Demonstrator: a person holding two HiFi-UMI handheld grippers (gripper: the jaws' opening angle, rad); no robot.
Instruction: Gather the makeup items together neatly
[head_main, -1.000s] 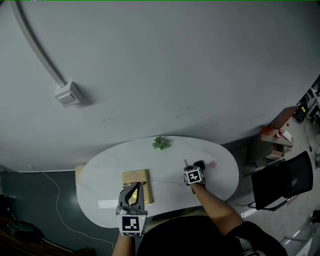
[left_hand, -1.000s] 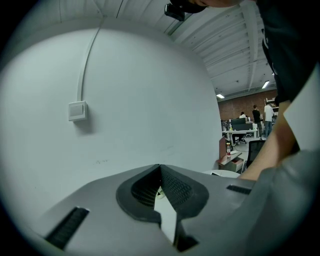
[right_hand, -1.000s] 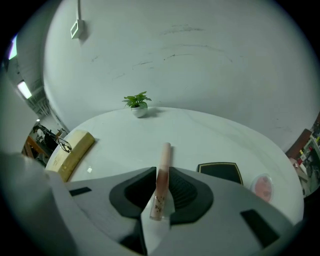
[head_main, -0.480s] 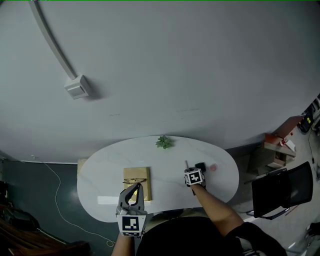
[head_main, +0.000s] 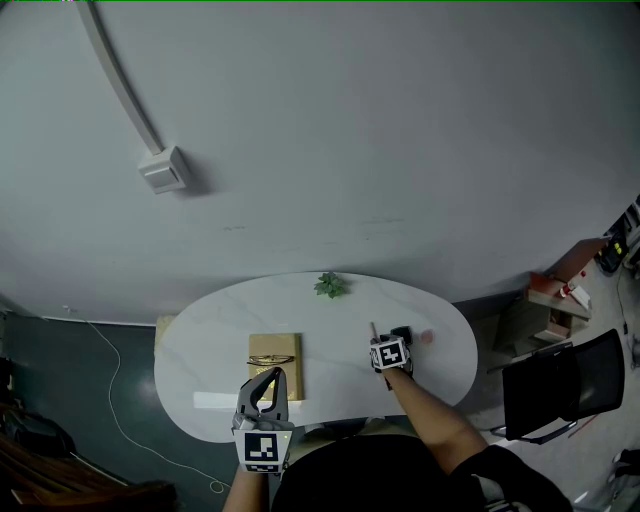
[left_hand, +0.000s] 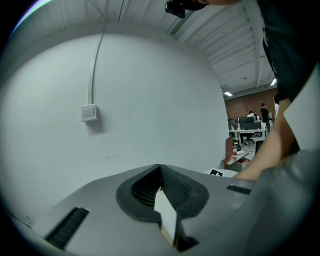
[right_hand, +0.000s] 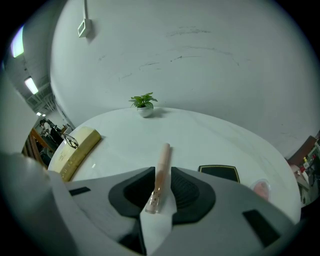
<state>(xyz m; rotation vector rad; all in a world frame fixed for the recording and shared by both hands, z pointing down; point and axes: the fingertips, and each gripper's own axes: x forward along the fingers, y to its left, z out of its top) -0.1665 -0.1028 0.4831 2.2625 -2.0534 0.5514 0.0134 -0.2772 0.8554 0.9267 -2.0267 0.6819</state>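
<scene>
My right gripper (right_hand: 161, 171) is shut on a slim pale-pink makeup tube (right_hand: 163, 156) that sticks out forward over the white oval table (right_hand: 200, 135). In the head view this gripper (head_main: 383, 340) is at the table's right half, the tube (head_main: 373, 329) pointing away. A black square compact (right_hand: 219, 172) lies just right of it, and a round pink item (right_hand: 261, 188) farther right. My left gripper (left_hand: 160, 166) is shut with nothing in it and points up at the wall. The head view shows it (head_main: 271, 374) at the near edge.
A yellow box (head_main: 275, 362) with a pair of glasses (right_hand: 70, 141) on it lies at the table's left, just beyond the left gripper. A small potted plant (head_main: 331, 285) stands at the far edge. A black chair (head_main: 560, 385) is to the right.
The head view has shifted a little to the side. Both grippers stay where they were, the right one still holding the tube.
</scene>
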